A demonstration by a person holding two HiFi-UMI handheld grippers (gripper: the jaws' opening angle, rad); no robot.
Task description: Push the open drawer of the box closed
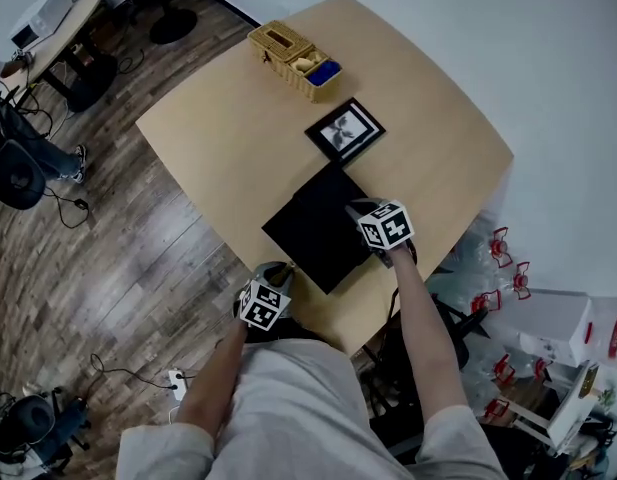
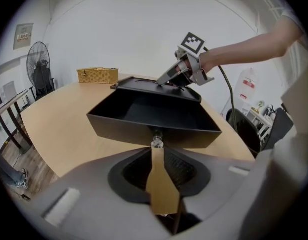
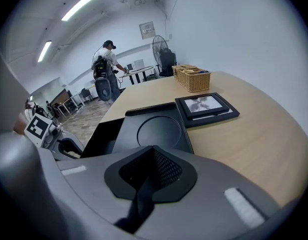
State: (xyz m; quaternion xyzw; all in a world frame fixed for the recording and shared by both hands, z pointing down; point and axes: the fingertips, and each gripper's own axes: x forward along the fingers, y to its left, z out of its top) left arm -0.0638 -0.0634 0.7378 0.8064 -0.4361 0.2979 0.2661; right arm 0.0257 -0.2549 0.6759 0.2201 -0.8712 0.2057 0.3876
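Note:
A black box (image 1: pixel 323 223) lies on the tan table (image 1: pixel 218 138). Its open drawer (image 2: pixel 154 109) faces my left gripper (image 2: pixel 156 151), and a small clear knob (image 2: pixel 156 143) sits on the drawer front just at the jaw tips. The left jaws stand a little apart, with table showing through the gap and nothing pressed between them. In the head view the left gripper (image 1: pixel 276 272) hovers at the table's near edge. My right gripper (image 1: pixel 356 209) rests on the box's lid (image 3: pixel 156 131), its jaws drawn together with nothing between them, as the left gripper view also shows (image 2: pixel 168 82).
A framed picture (image 1: pixel 345 130) lies just beyond the box, and a wicker basket (image 1: pixel 293 60) stands at the table's far side. A person (image 3: pixel 106 64) works at a desk far back. Chairs and cables sit on the wood floor at left.

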